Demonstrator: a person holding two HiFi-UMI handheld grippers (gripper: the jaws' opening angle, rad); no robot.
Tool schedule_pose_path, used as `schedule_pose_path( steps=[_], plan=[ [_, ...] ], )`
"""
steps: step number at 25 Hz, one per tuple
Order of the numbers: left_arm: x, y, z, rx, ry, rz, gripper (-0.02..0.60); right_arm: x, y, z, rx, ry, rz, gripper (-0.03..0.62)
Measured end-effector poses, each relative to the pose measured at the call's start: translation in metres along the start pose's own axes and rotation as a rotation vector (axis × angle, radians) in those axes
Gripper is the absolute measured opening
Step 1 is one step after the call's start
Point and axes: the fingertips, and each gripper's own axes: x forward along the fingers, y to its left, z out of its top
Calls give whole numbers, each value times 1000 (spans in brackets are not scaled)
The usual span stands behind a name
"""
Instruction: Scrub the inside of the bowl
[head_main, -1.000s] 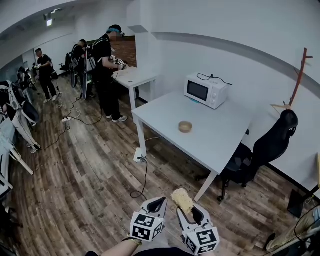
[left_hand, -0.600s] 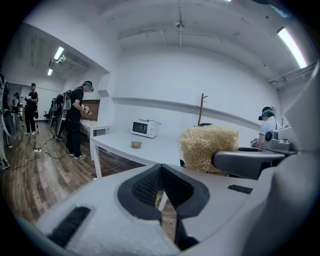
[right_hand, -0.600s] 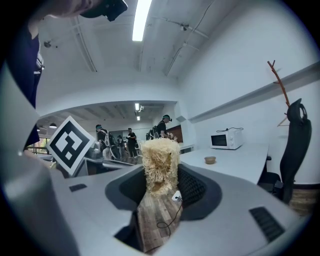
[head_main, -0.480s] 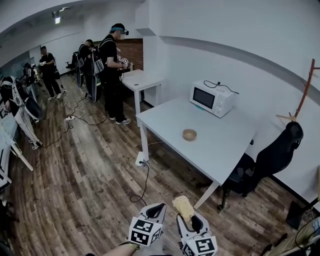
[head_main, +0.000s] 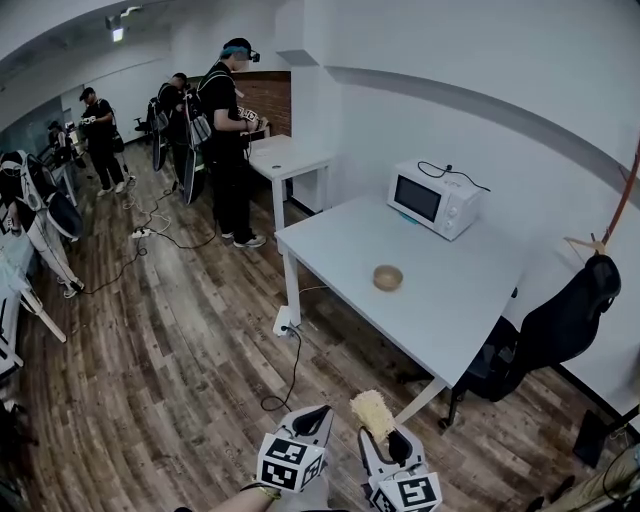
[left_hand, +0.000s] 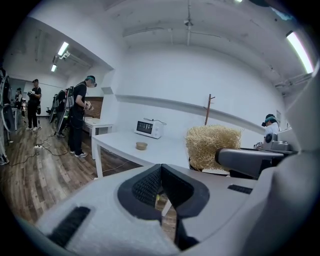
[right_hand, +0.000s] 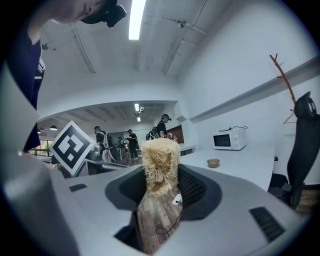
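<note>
A small tan bowl (head_main: 388, 277) stands alone near the middle of the white table (head_main: 450, 300), far ahead of both grippers; it also shows small in the left gripper view (left_hand: 141, 146) and the right gripper view (right_hand: 213, 163). My right gripper (head_main: 385, 435) is shut on a straw-coloured loofah scrubber (head_main: 371, 412), which sticks up from between its jaws (right_hand: 159, 165). My left gripper (head_main: 312, 417) is beside it at the bottom of the head view, shut and holding nothing (left_hand: 160, 186). Both hang over the wooden floor, short of the table.
A white microwave (head_main: 433, 199) sits at the table's back by the wall. A black office chair (head_main: 560, 330) stands at the table's right end. A power strip and cable (head_main: 283, 350) lie on the floor by the table leg. Several people stand at the far left by another table (head_main: 290, 157).
The view has shifted: the table, bowl and microwave sit slightly further right and lower than a second ago. Both grippers hold the same pose, the scrubber still clamped.
</note>
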Motion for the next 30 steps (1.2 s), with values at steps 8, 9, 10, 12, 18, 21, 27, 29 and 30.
schedule_pose_path(
  steps=[8,9,10,12,18,21,27,29,30],
  plan=[
    [53,46,25,-20,-4,-5,20,64,-31,9,5,-9,-6,179],
    [60,53,28,-26,-4,-6,20,74,-34,11,3,-7,-7,179],
    [67,59,33,-31,-3,-8,20,84,-38,13,4,-4,-9,179],
    [81,69,43,-35,-1,-15,20,102,-47,20,10,-4,-15,179],
    [119,107,77,-30,-8,-29,20,158,-68,37,17,0,-22,179],
    [138,126,89,-28,-6,-37,20,183,-77,43,17,4,-26,179],
    [174,164,108,-15,-11,-55,20,230,-92,50,10,9,-57,179],
    [184,176,109,-17,-9,-64,20,243,-96,51,5,13,-66,179],
    [189,181,110,-19,-5,-68,20,249,-99,51,3,15,-71,179]
  ],
)
